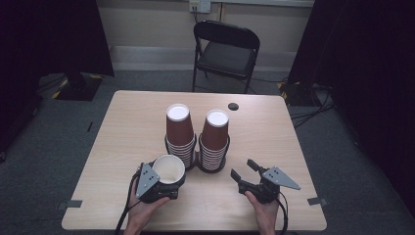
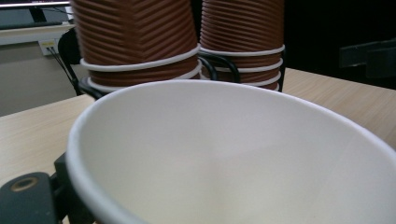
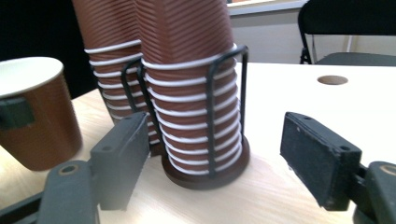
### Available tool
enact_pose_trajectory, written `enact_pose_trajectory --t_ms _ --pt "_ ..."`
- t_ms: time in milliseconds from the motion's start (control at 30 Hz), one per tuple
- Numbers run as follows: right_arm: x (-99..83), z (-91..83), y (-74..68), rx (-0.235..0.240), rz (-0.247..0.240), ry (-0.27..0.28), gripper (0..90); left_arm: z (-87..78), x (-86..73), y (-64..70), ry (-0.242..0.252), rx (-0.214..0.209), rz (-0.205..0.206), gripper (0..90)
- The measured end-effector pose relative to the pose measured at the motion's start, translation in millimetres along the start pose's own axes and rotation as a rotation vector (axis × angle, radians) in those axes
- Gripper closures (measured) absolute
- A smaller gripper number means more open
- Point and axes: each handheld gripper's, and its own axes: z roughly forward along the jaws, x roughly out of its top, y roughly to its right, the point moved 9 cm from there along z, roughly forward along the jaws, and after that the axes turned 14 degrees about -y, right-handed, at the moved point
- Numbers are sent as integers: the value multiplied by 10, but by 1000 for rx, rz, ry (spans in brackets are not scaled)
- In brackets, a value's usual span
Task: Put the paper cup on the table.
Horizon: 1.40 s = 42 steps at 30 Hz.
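Two stacks of upside-down brown ribbed paper cups, the left stack [image 1: 178, 129] and the right stack [image 1: 214, 134], stand in black wire holders [image 3: 224, 107] at the table's middle. My left gripper [image 1: 166, 185] is shut on a single upright brown cup [image 1: 169, 168], just in front of the left stack. The cup's white inside [image 2: 233, 158] is near the lens in the left gripper view, with both stacks [image 2: 135, 37] close behind. My right gripper [image 1: 243, 168] is open and empty, in front and to the right of the right stack [image 3: 191, 70], apart from it. The held cup [image 3: 32, 112] shows at the left of the right gripper view.
The wooden table [image 1: 137, 117] has a round cable hole [image 1: 233, 106] behind the stacks. A black folding chair [image 1: 226, 49] stands beyond the far edge. Dark curtains hang on both sides. Bare tabletop lies left and right of the stacks.
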Motion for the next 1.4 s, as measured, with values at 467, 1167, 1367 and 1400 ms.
enact_pose_trajectory --t_ms 467,1167,1367,1400 --pt "-228 -66 234 -53 2 -18 142 -108 41 -448 48 59 -69 77" --pt "-370 -33 351 -104 -24 -11 140 14 107 -1128 23 110 -205 78" --pt "-372 -24 342 -108 -32 -18 140 121 113 -1259 13 130 -222 76" --pt "-371 -25 345 -109 -29 -16 140 162 94 -1269 1 121 -225 75"
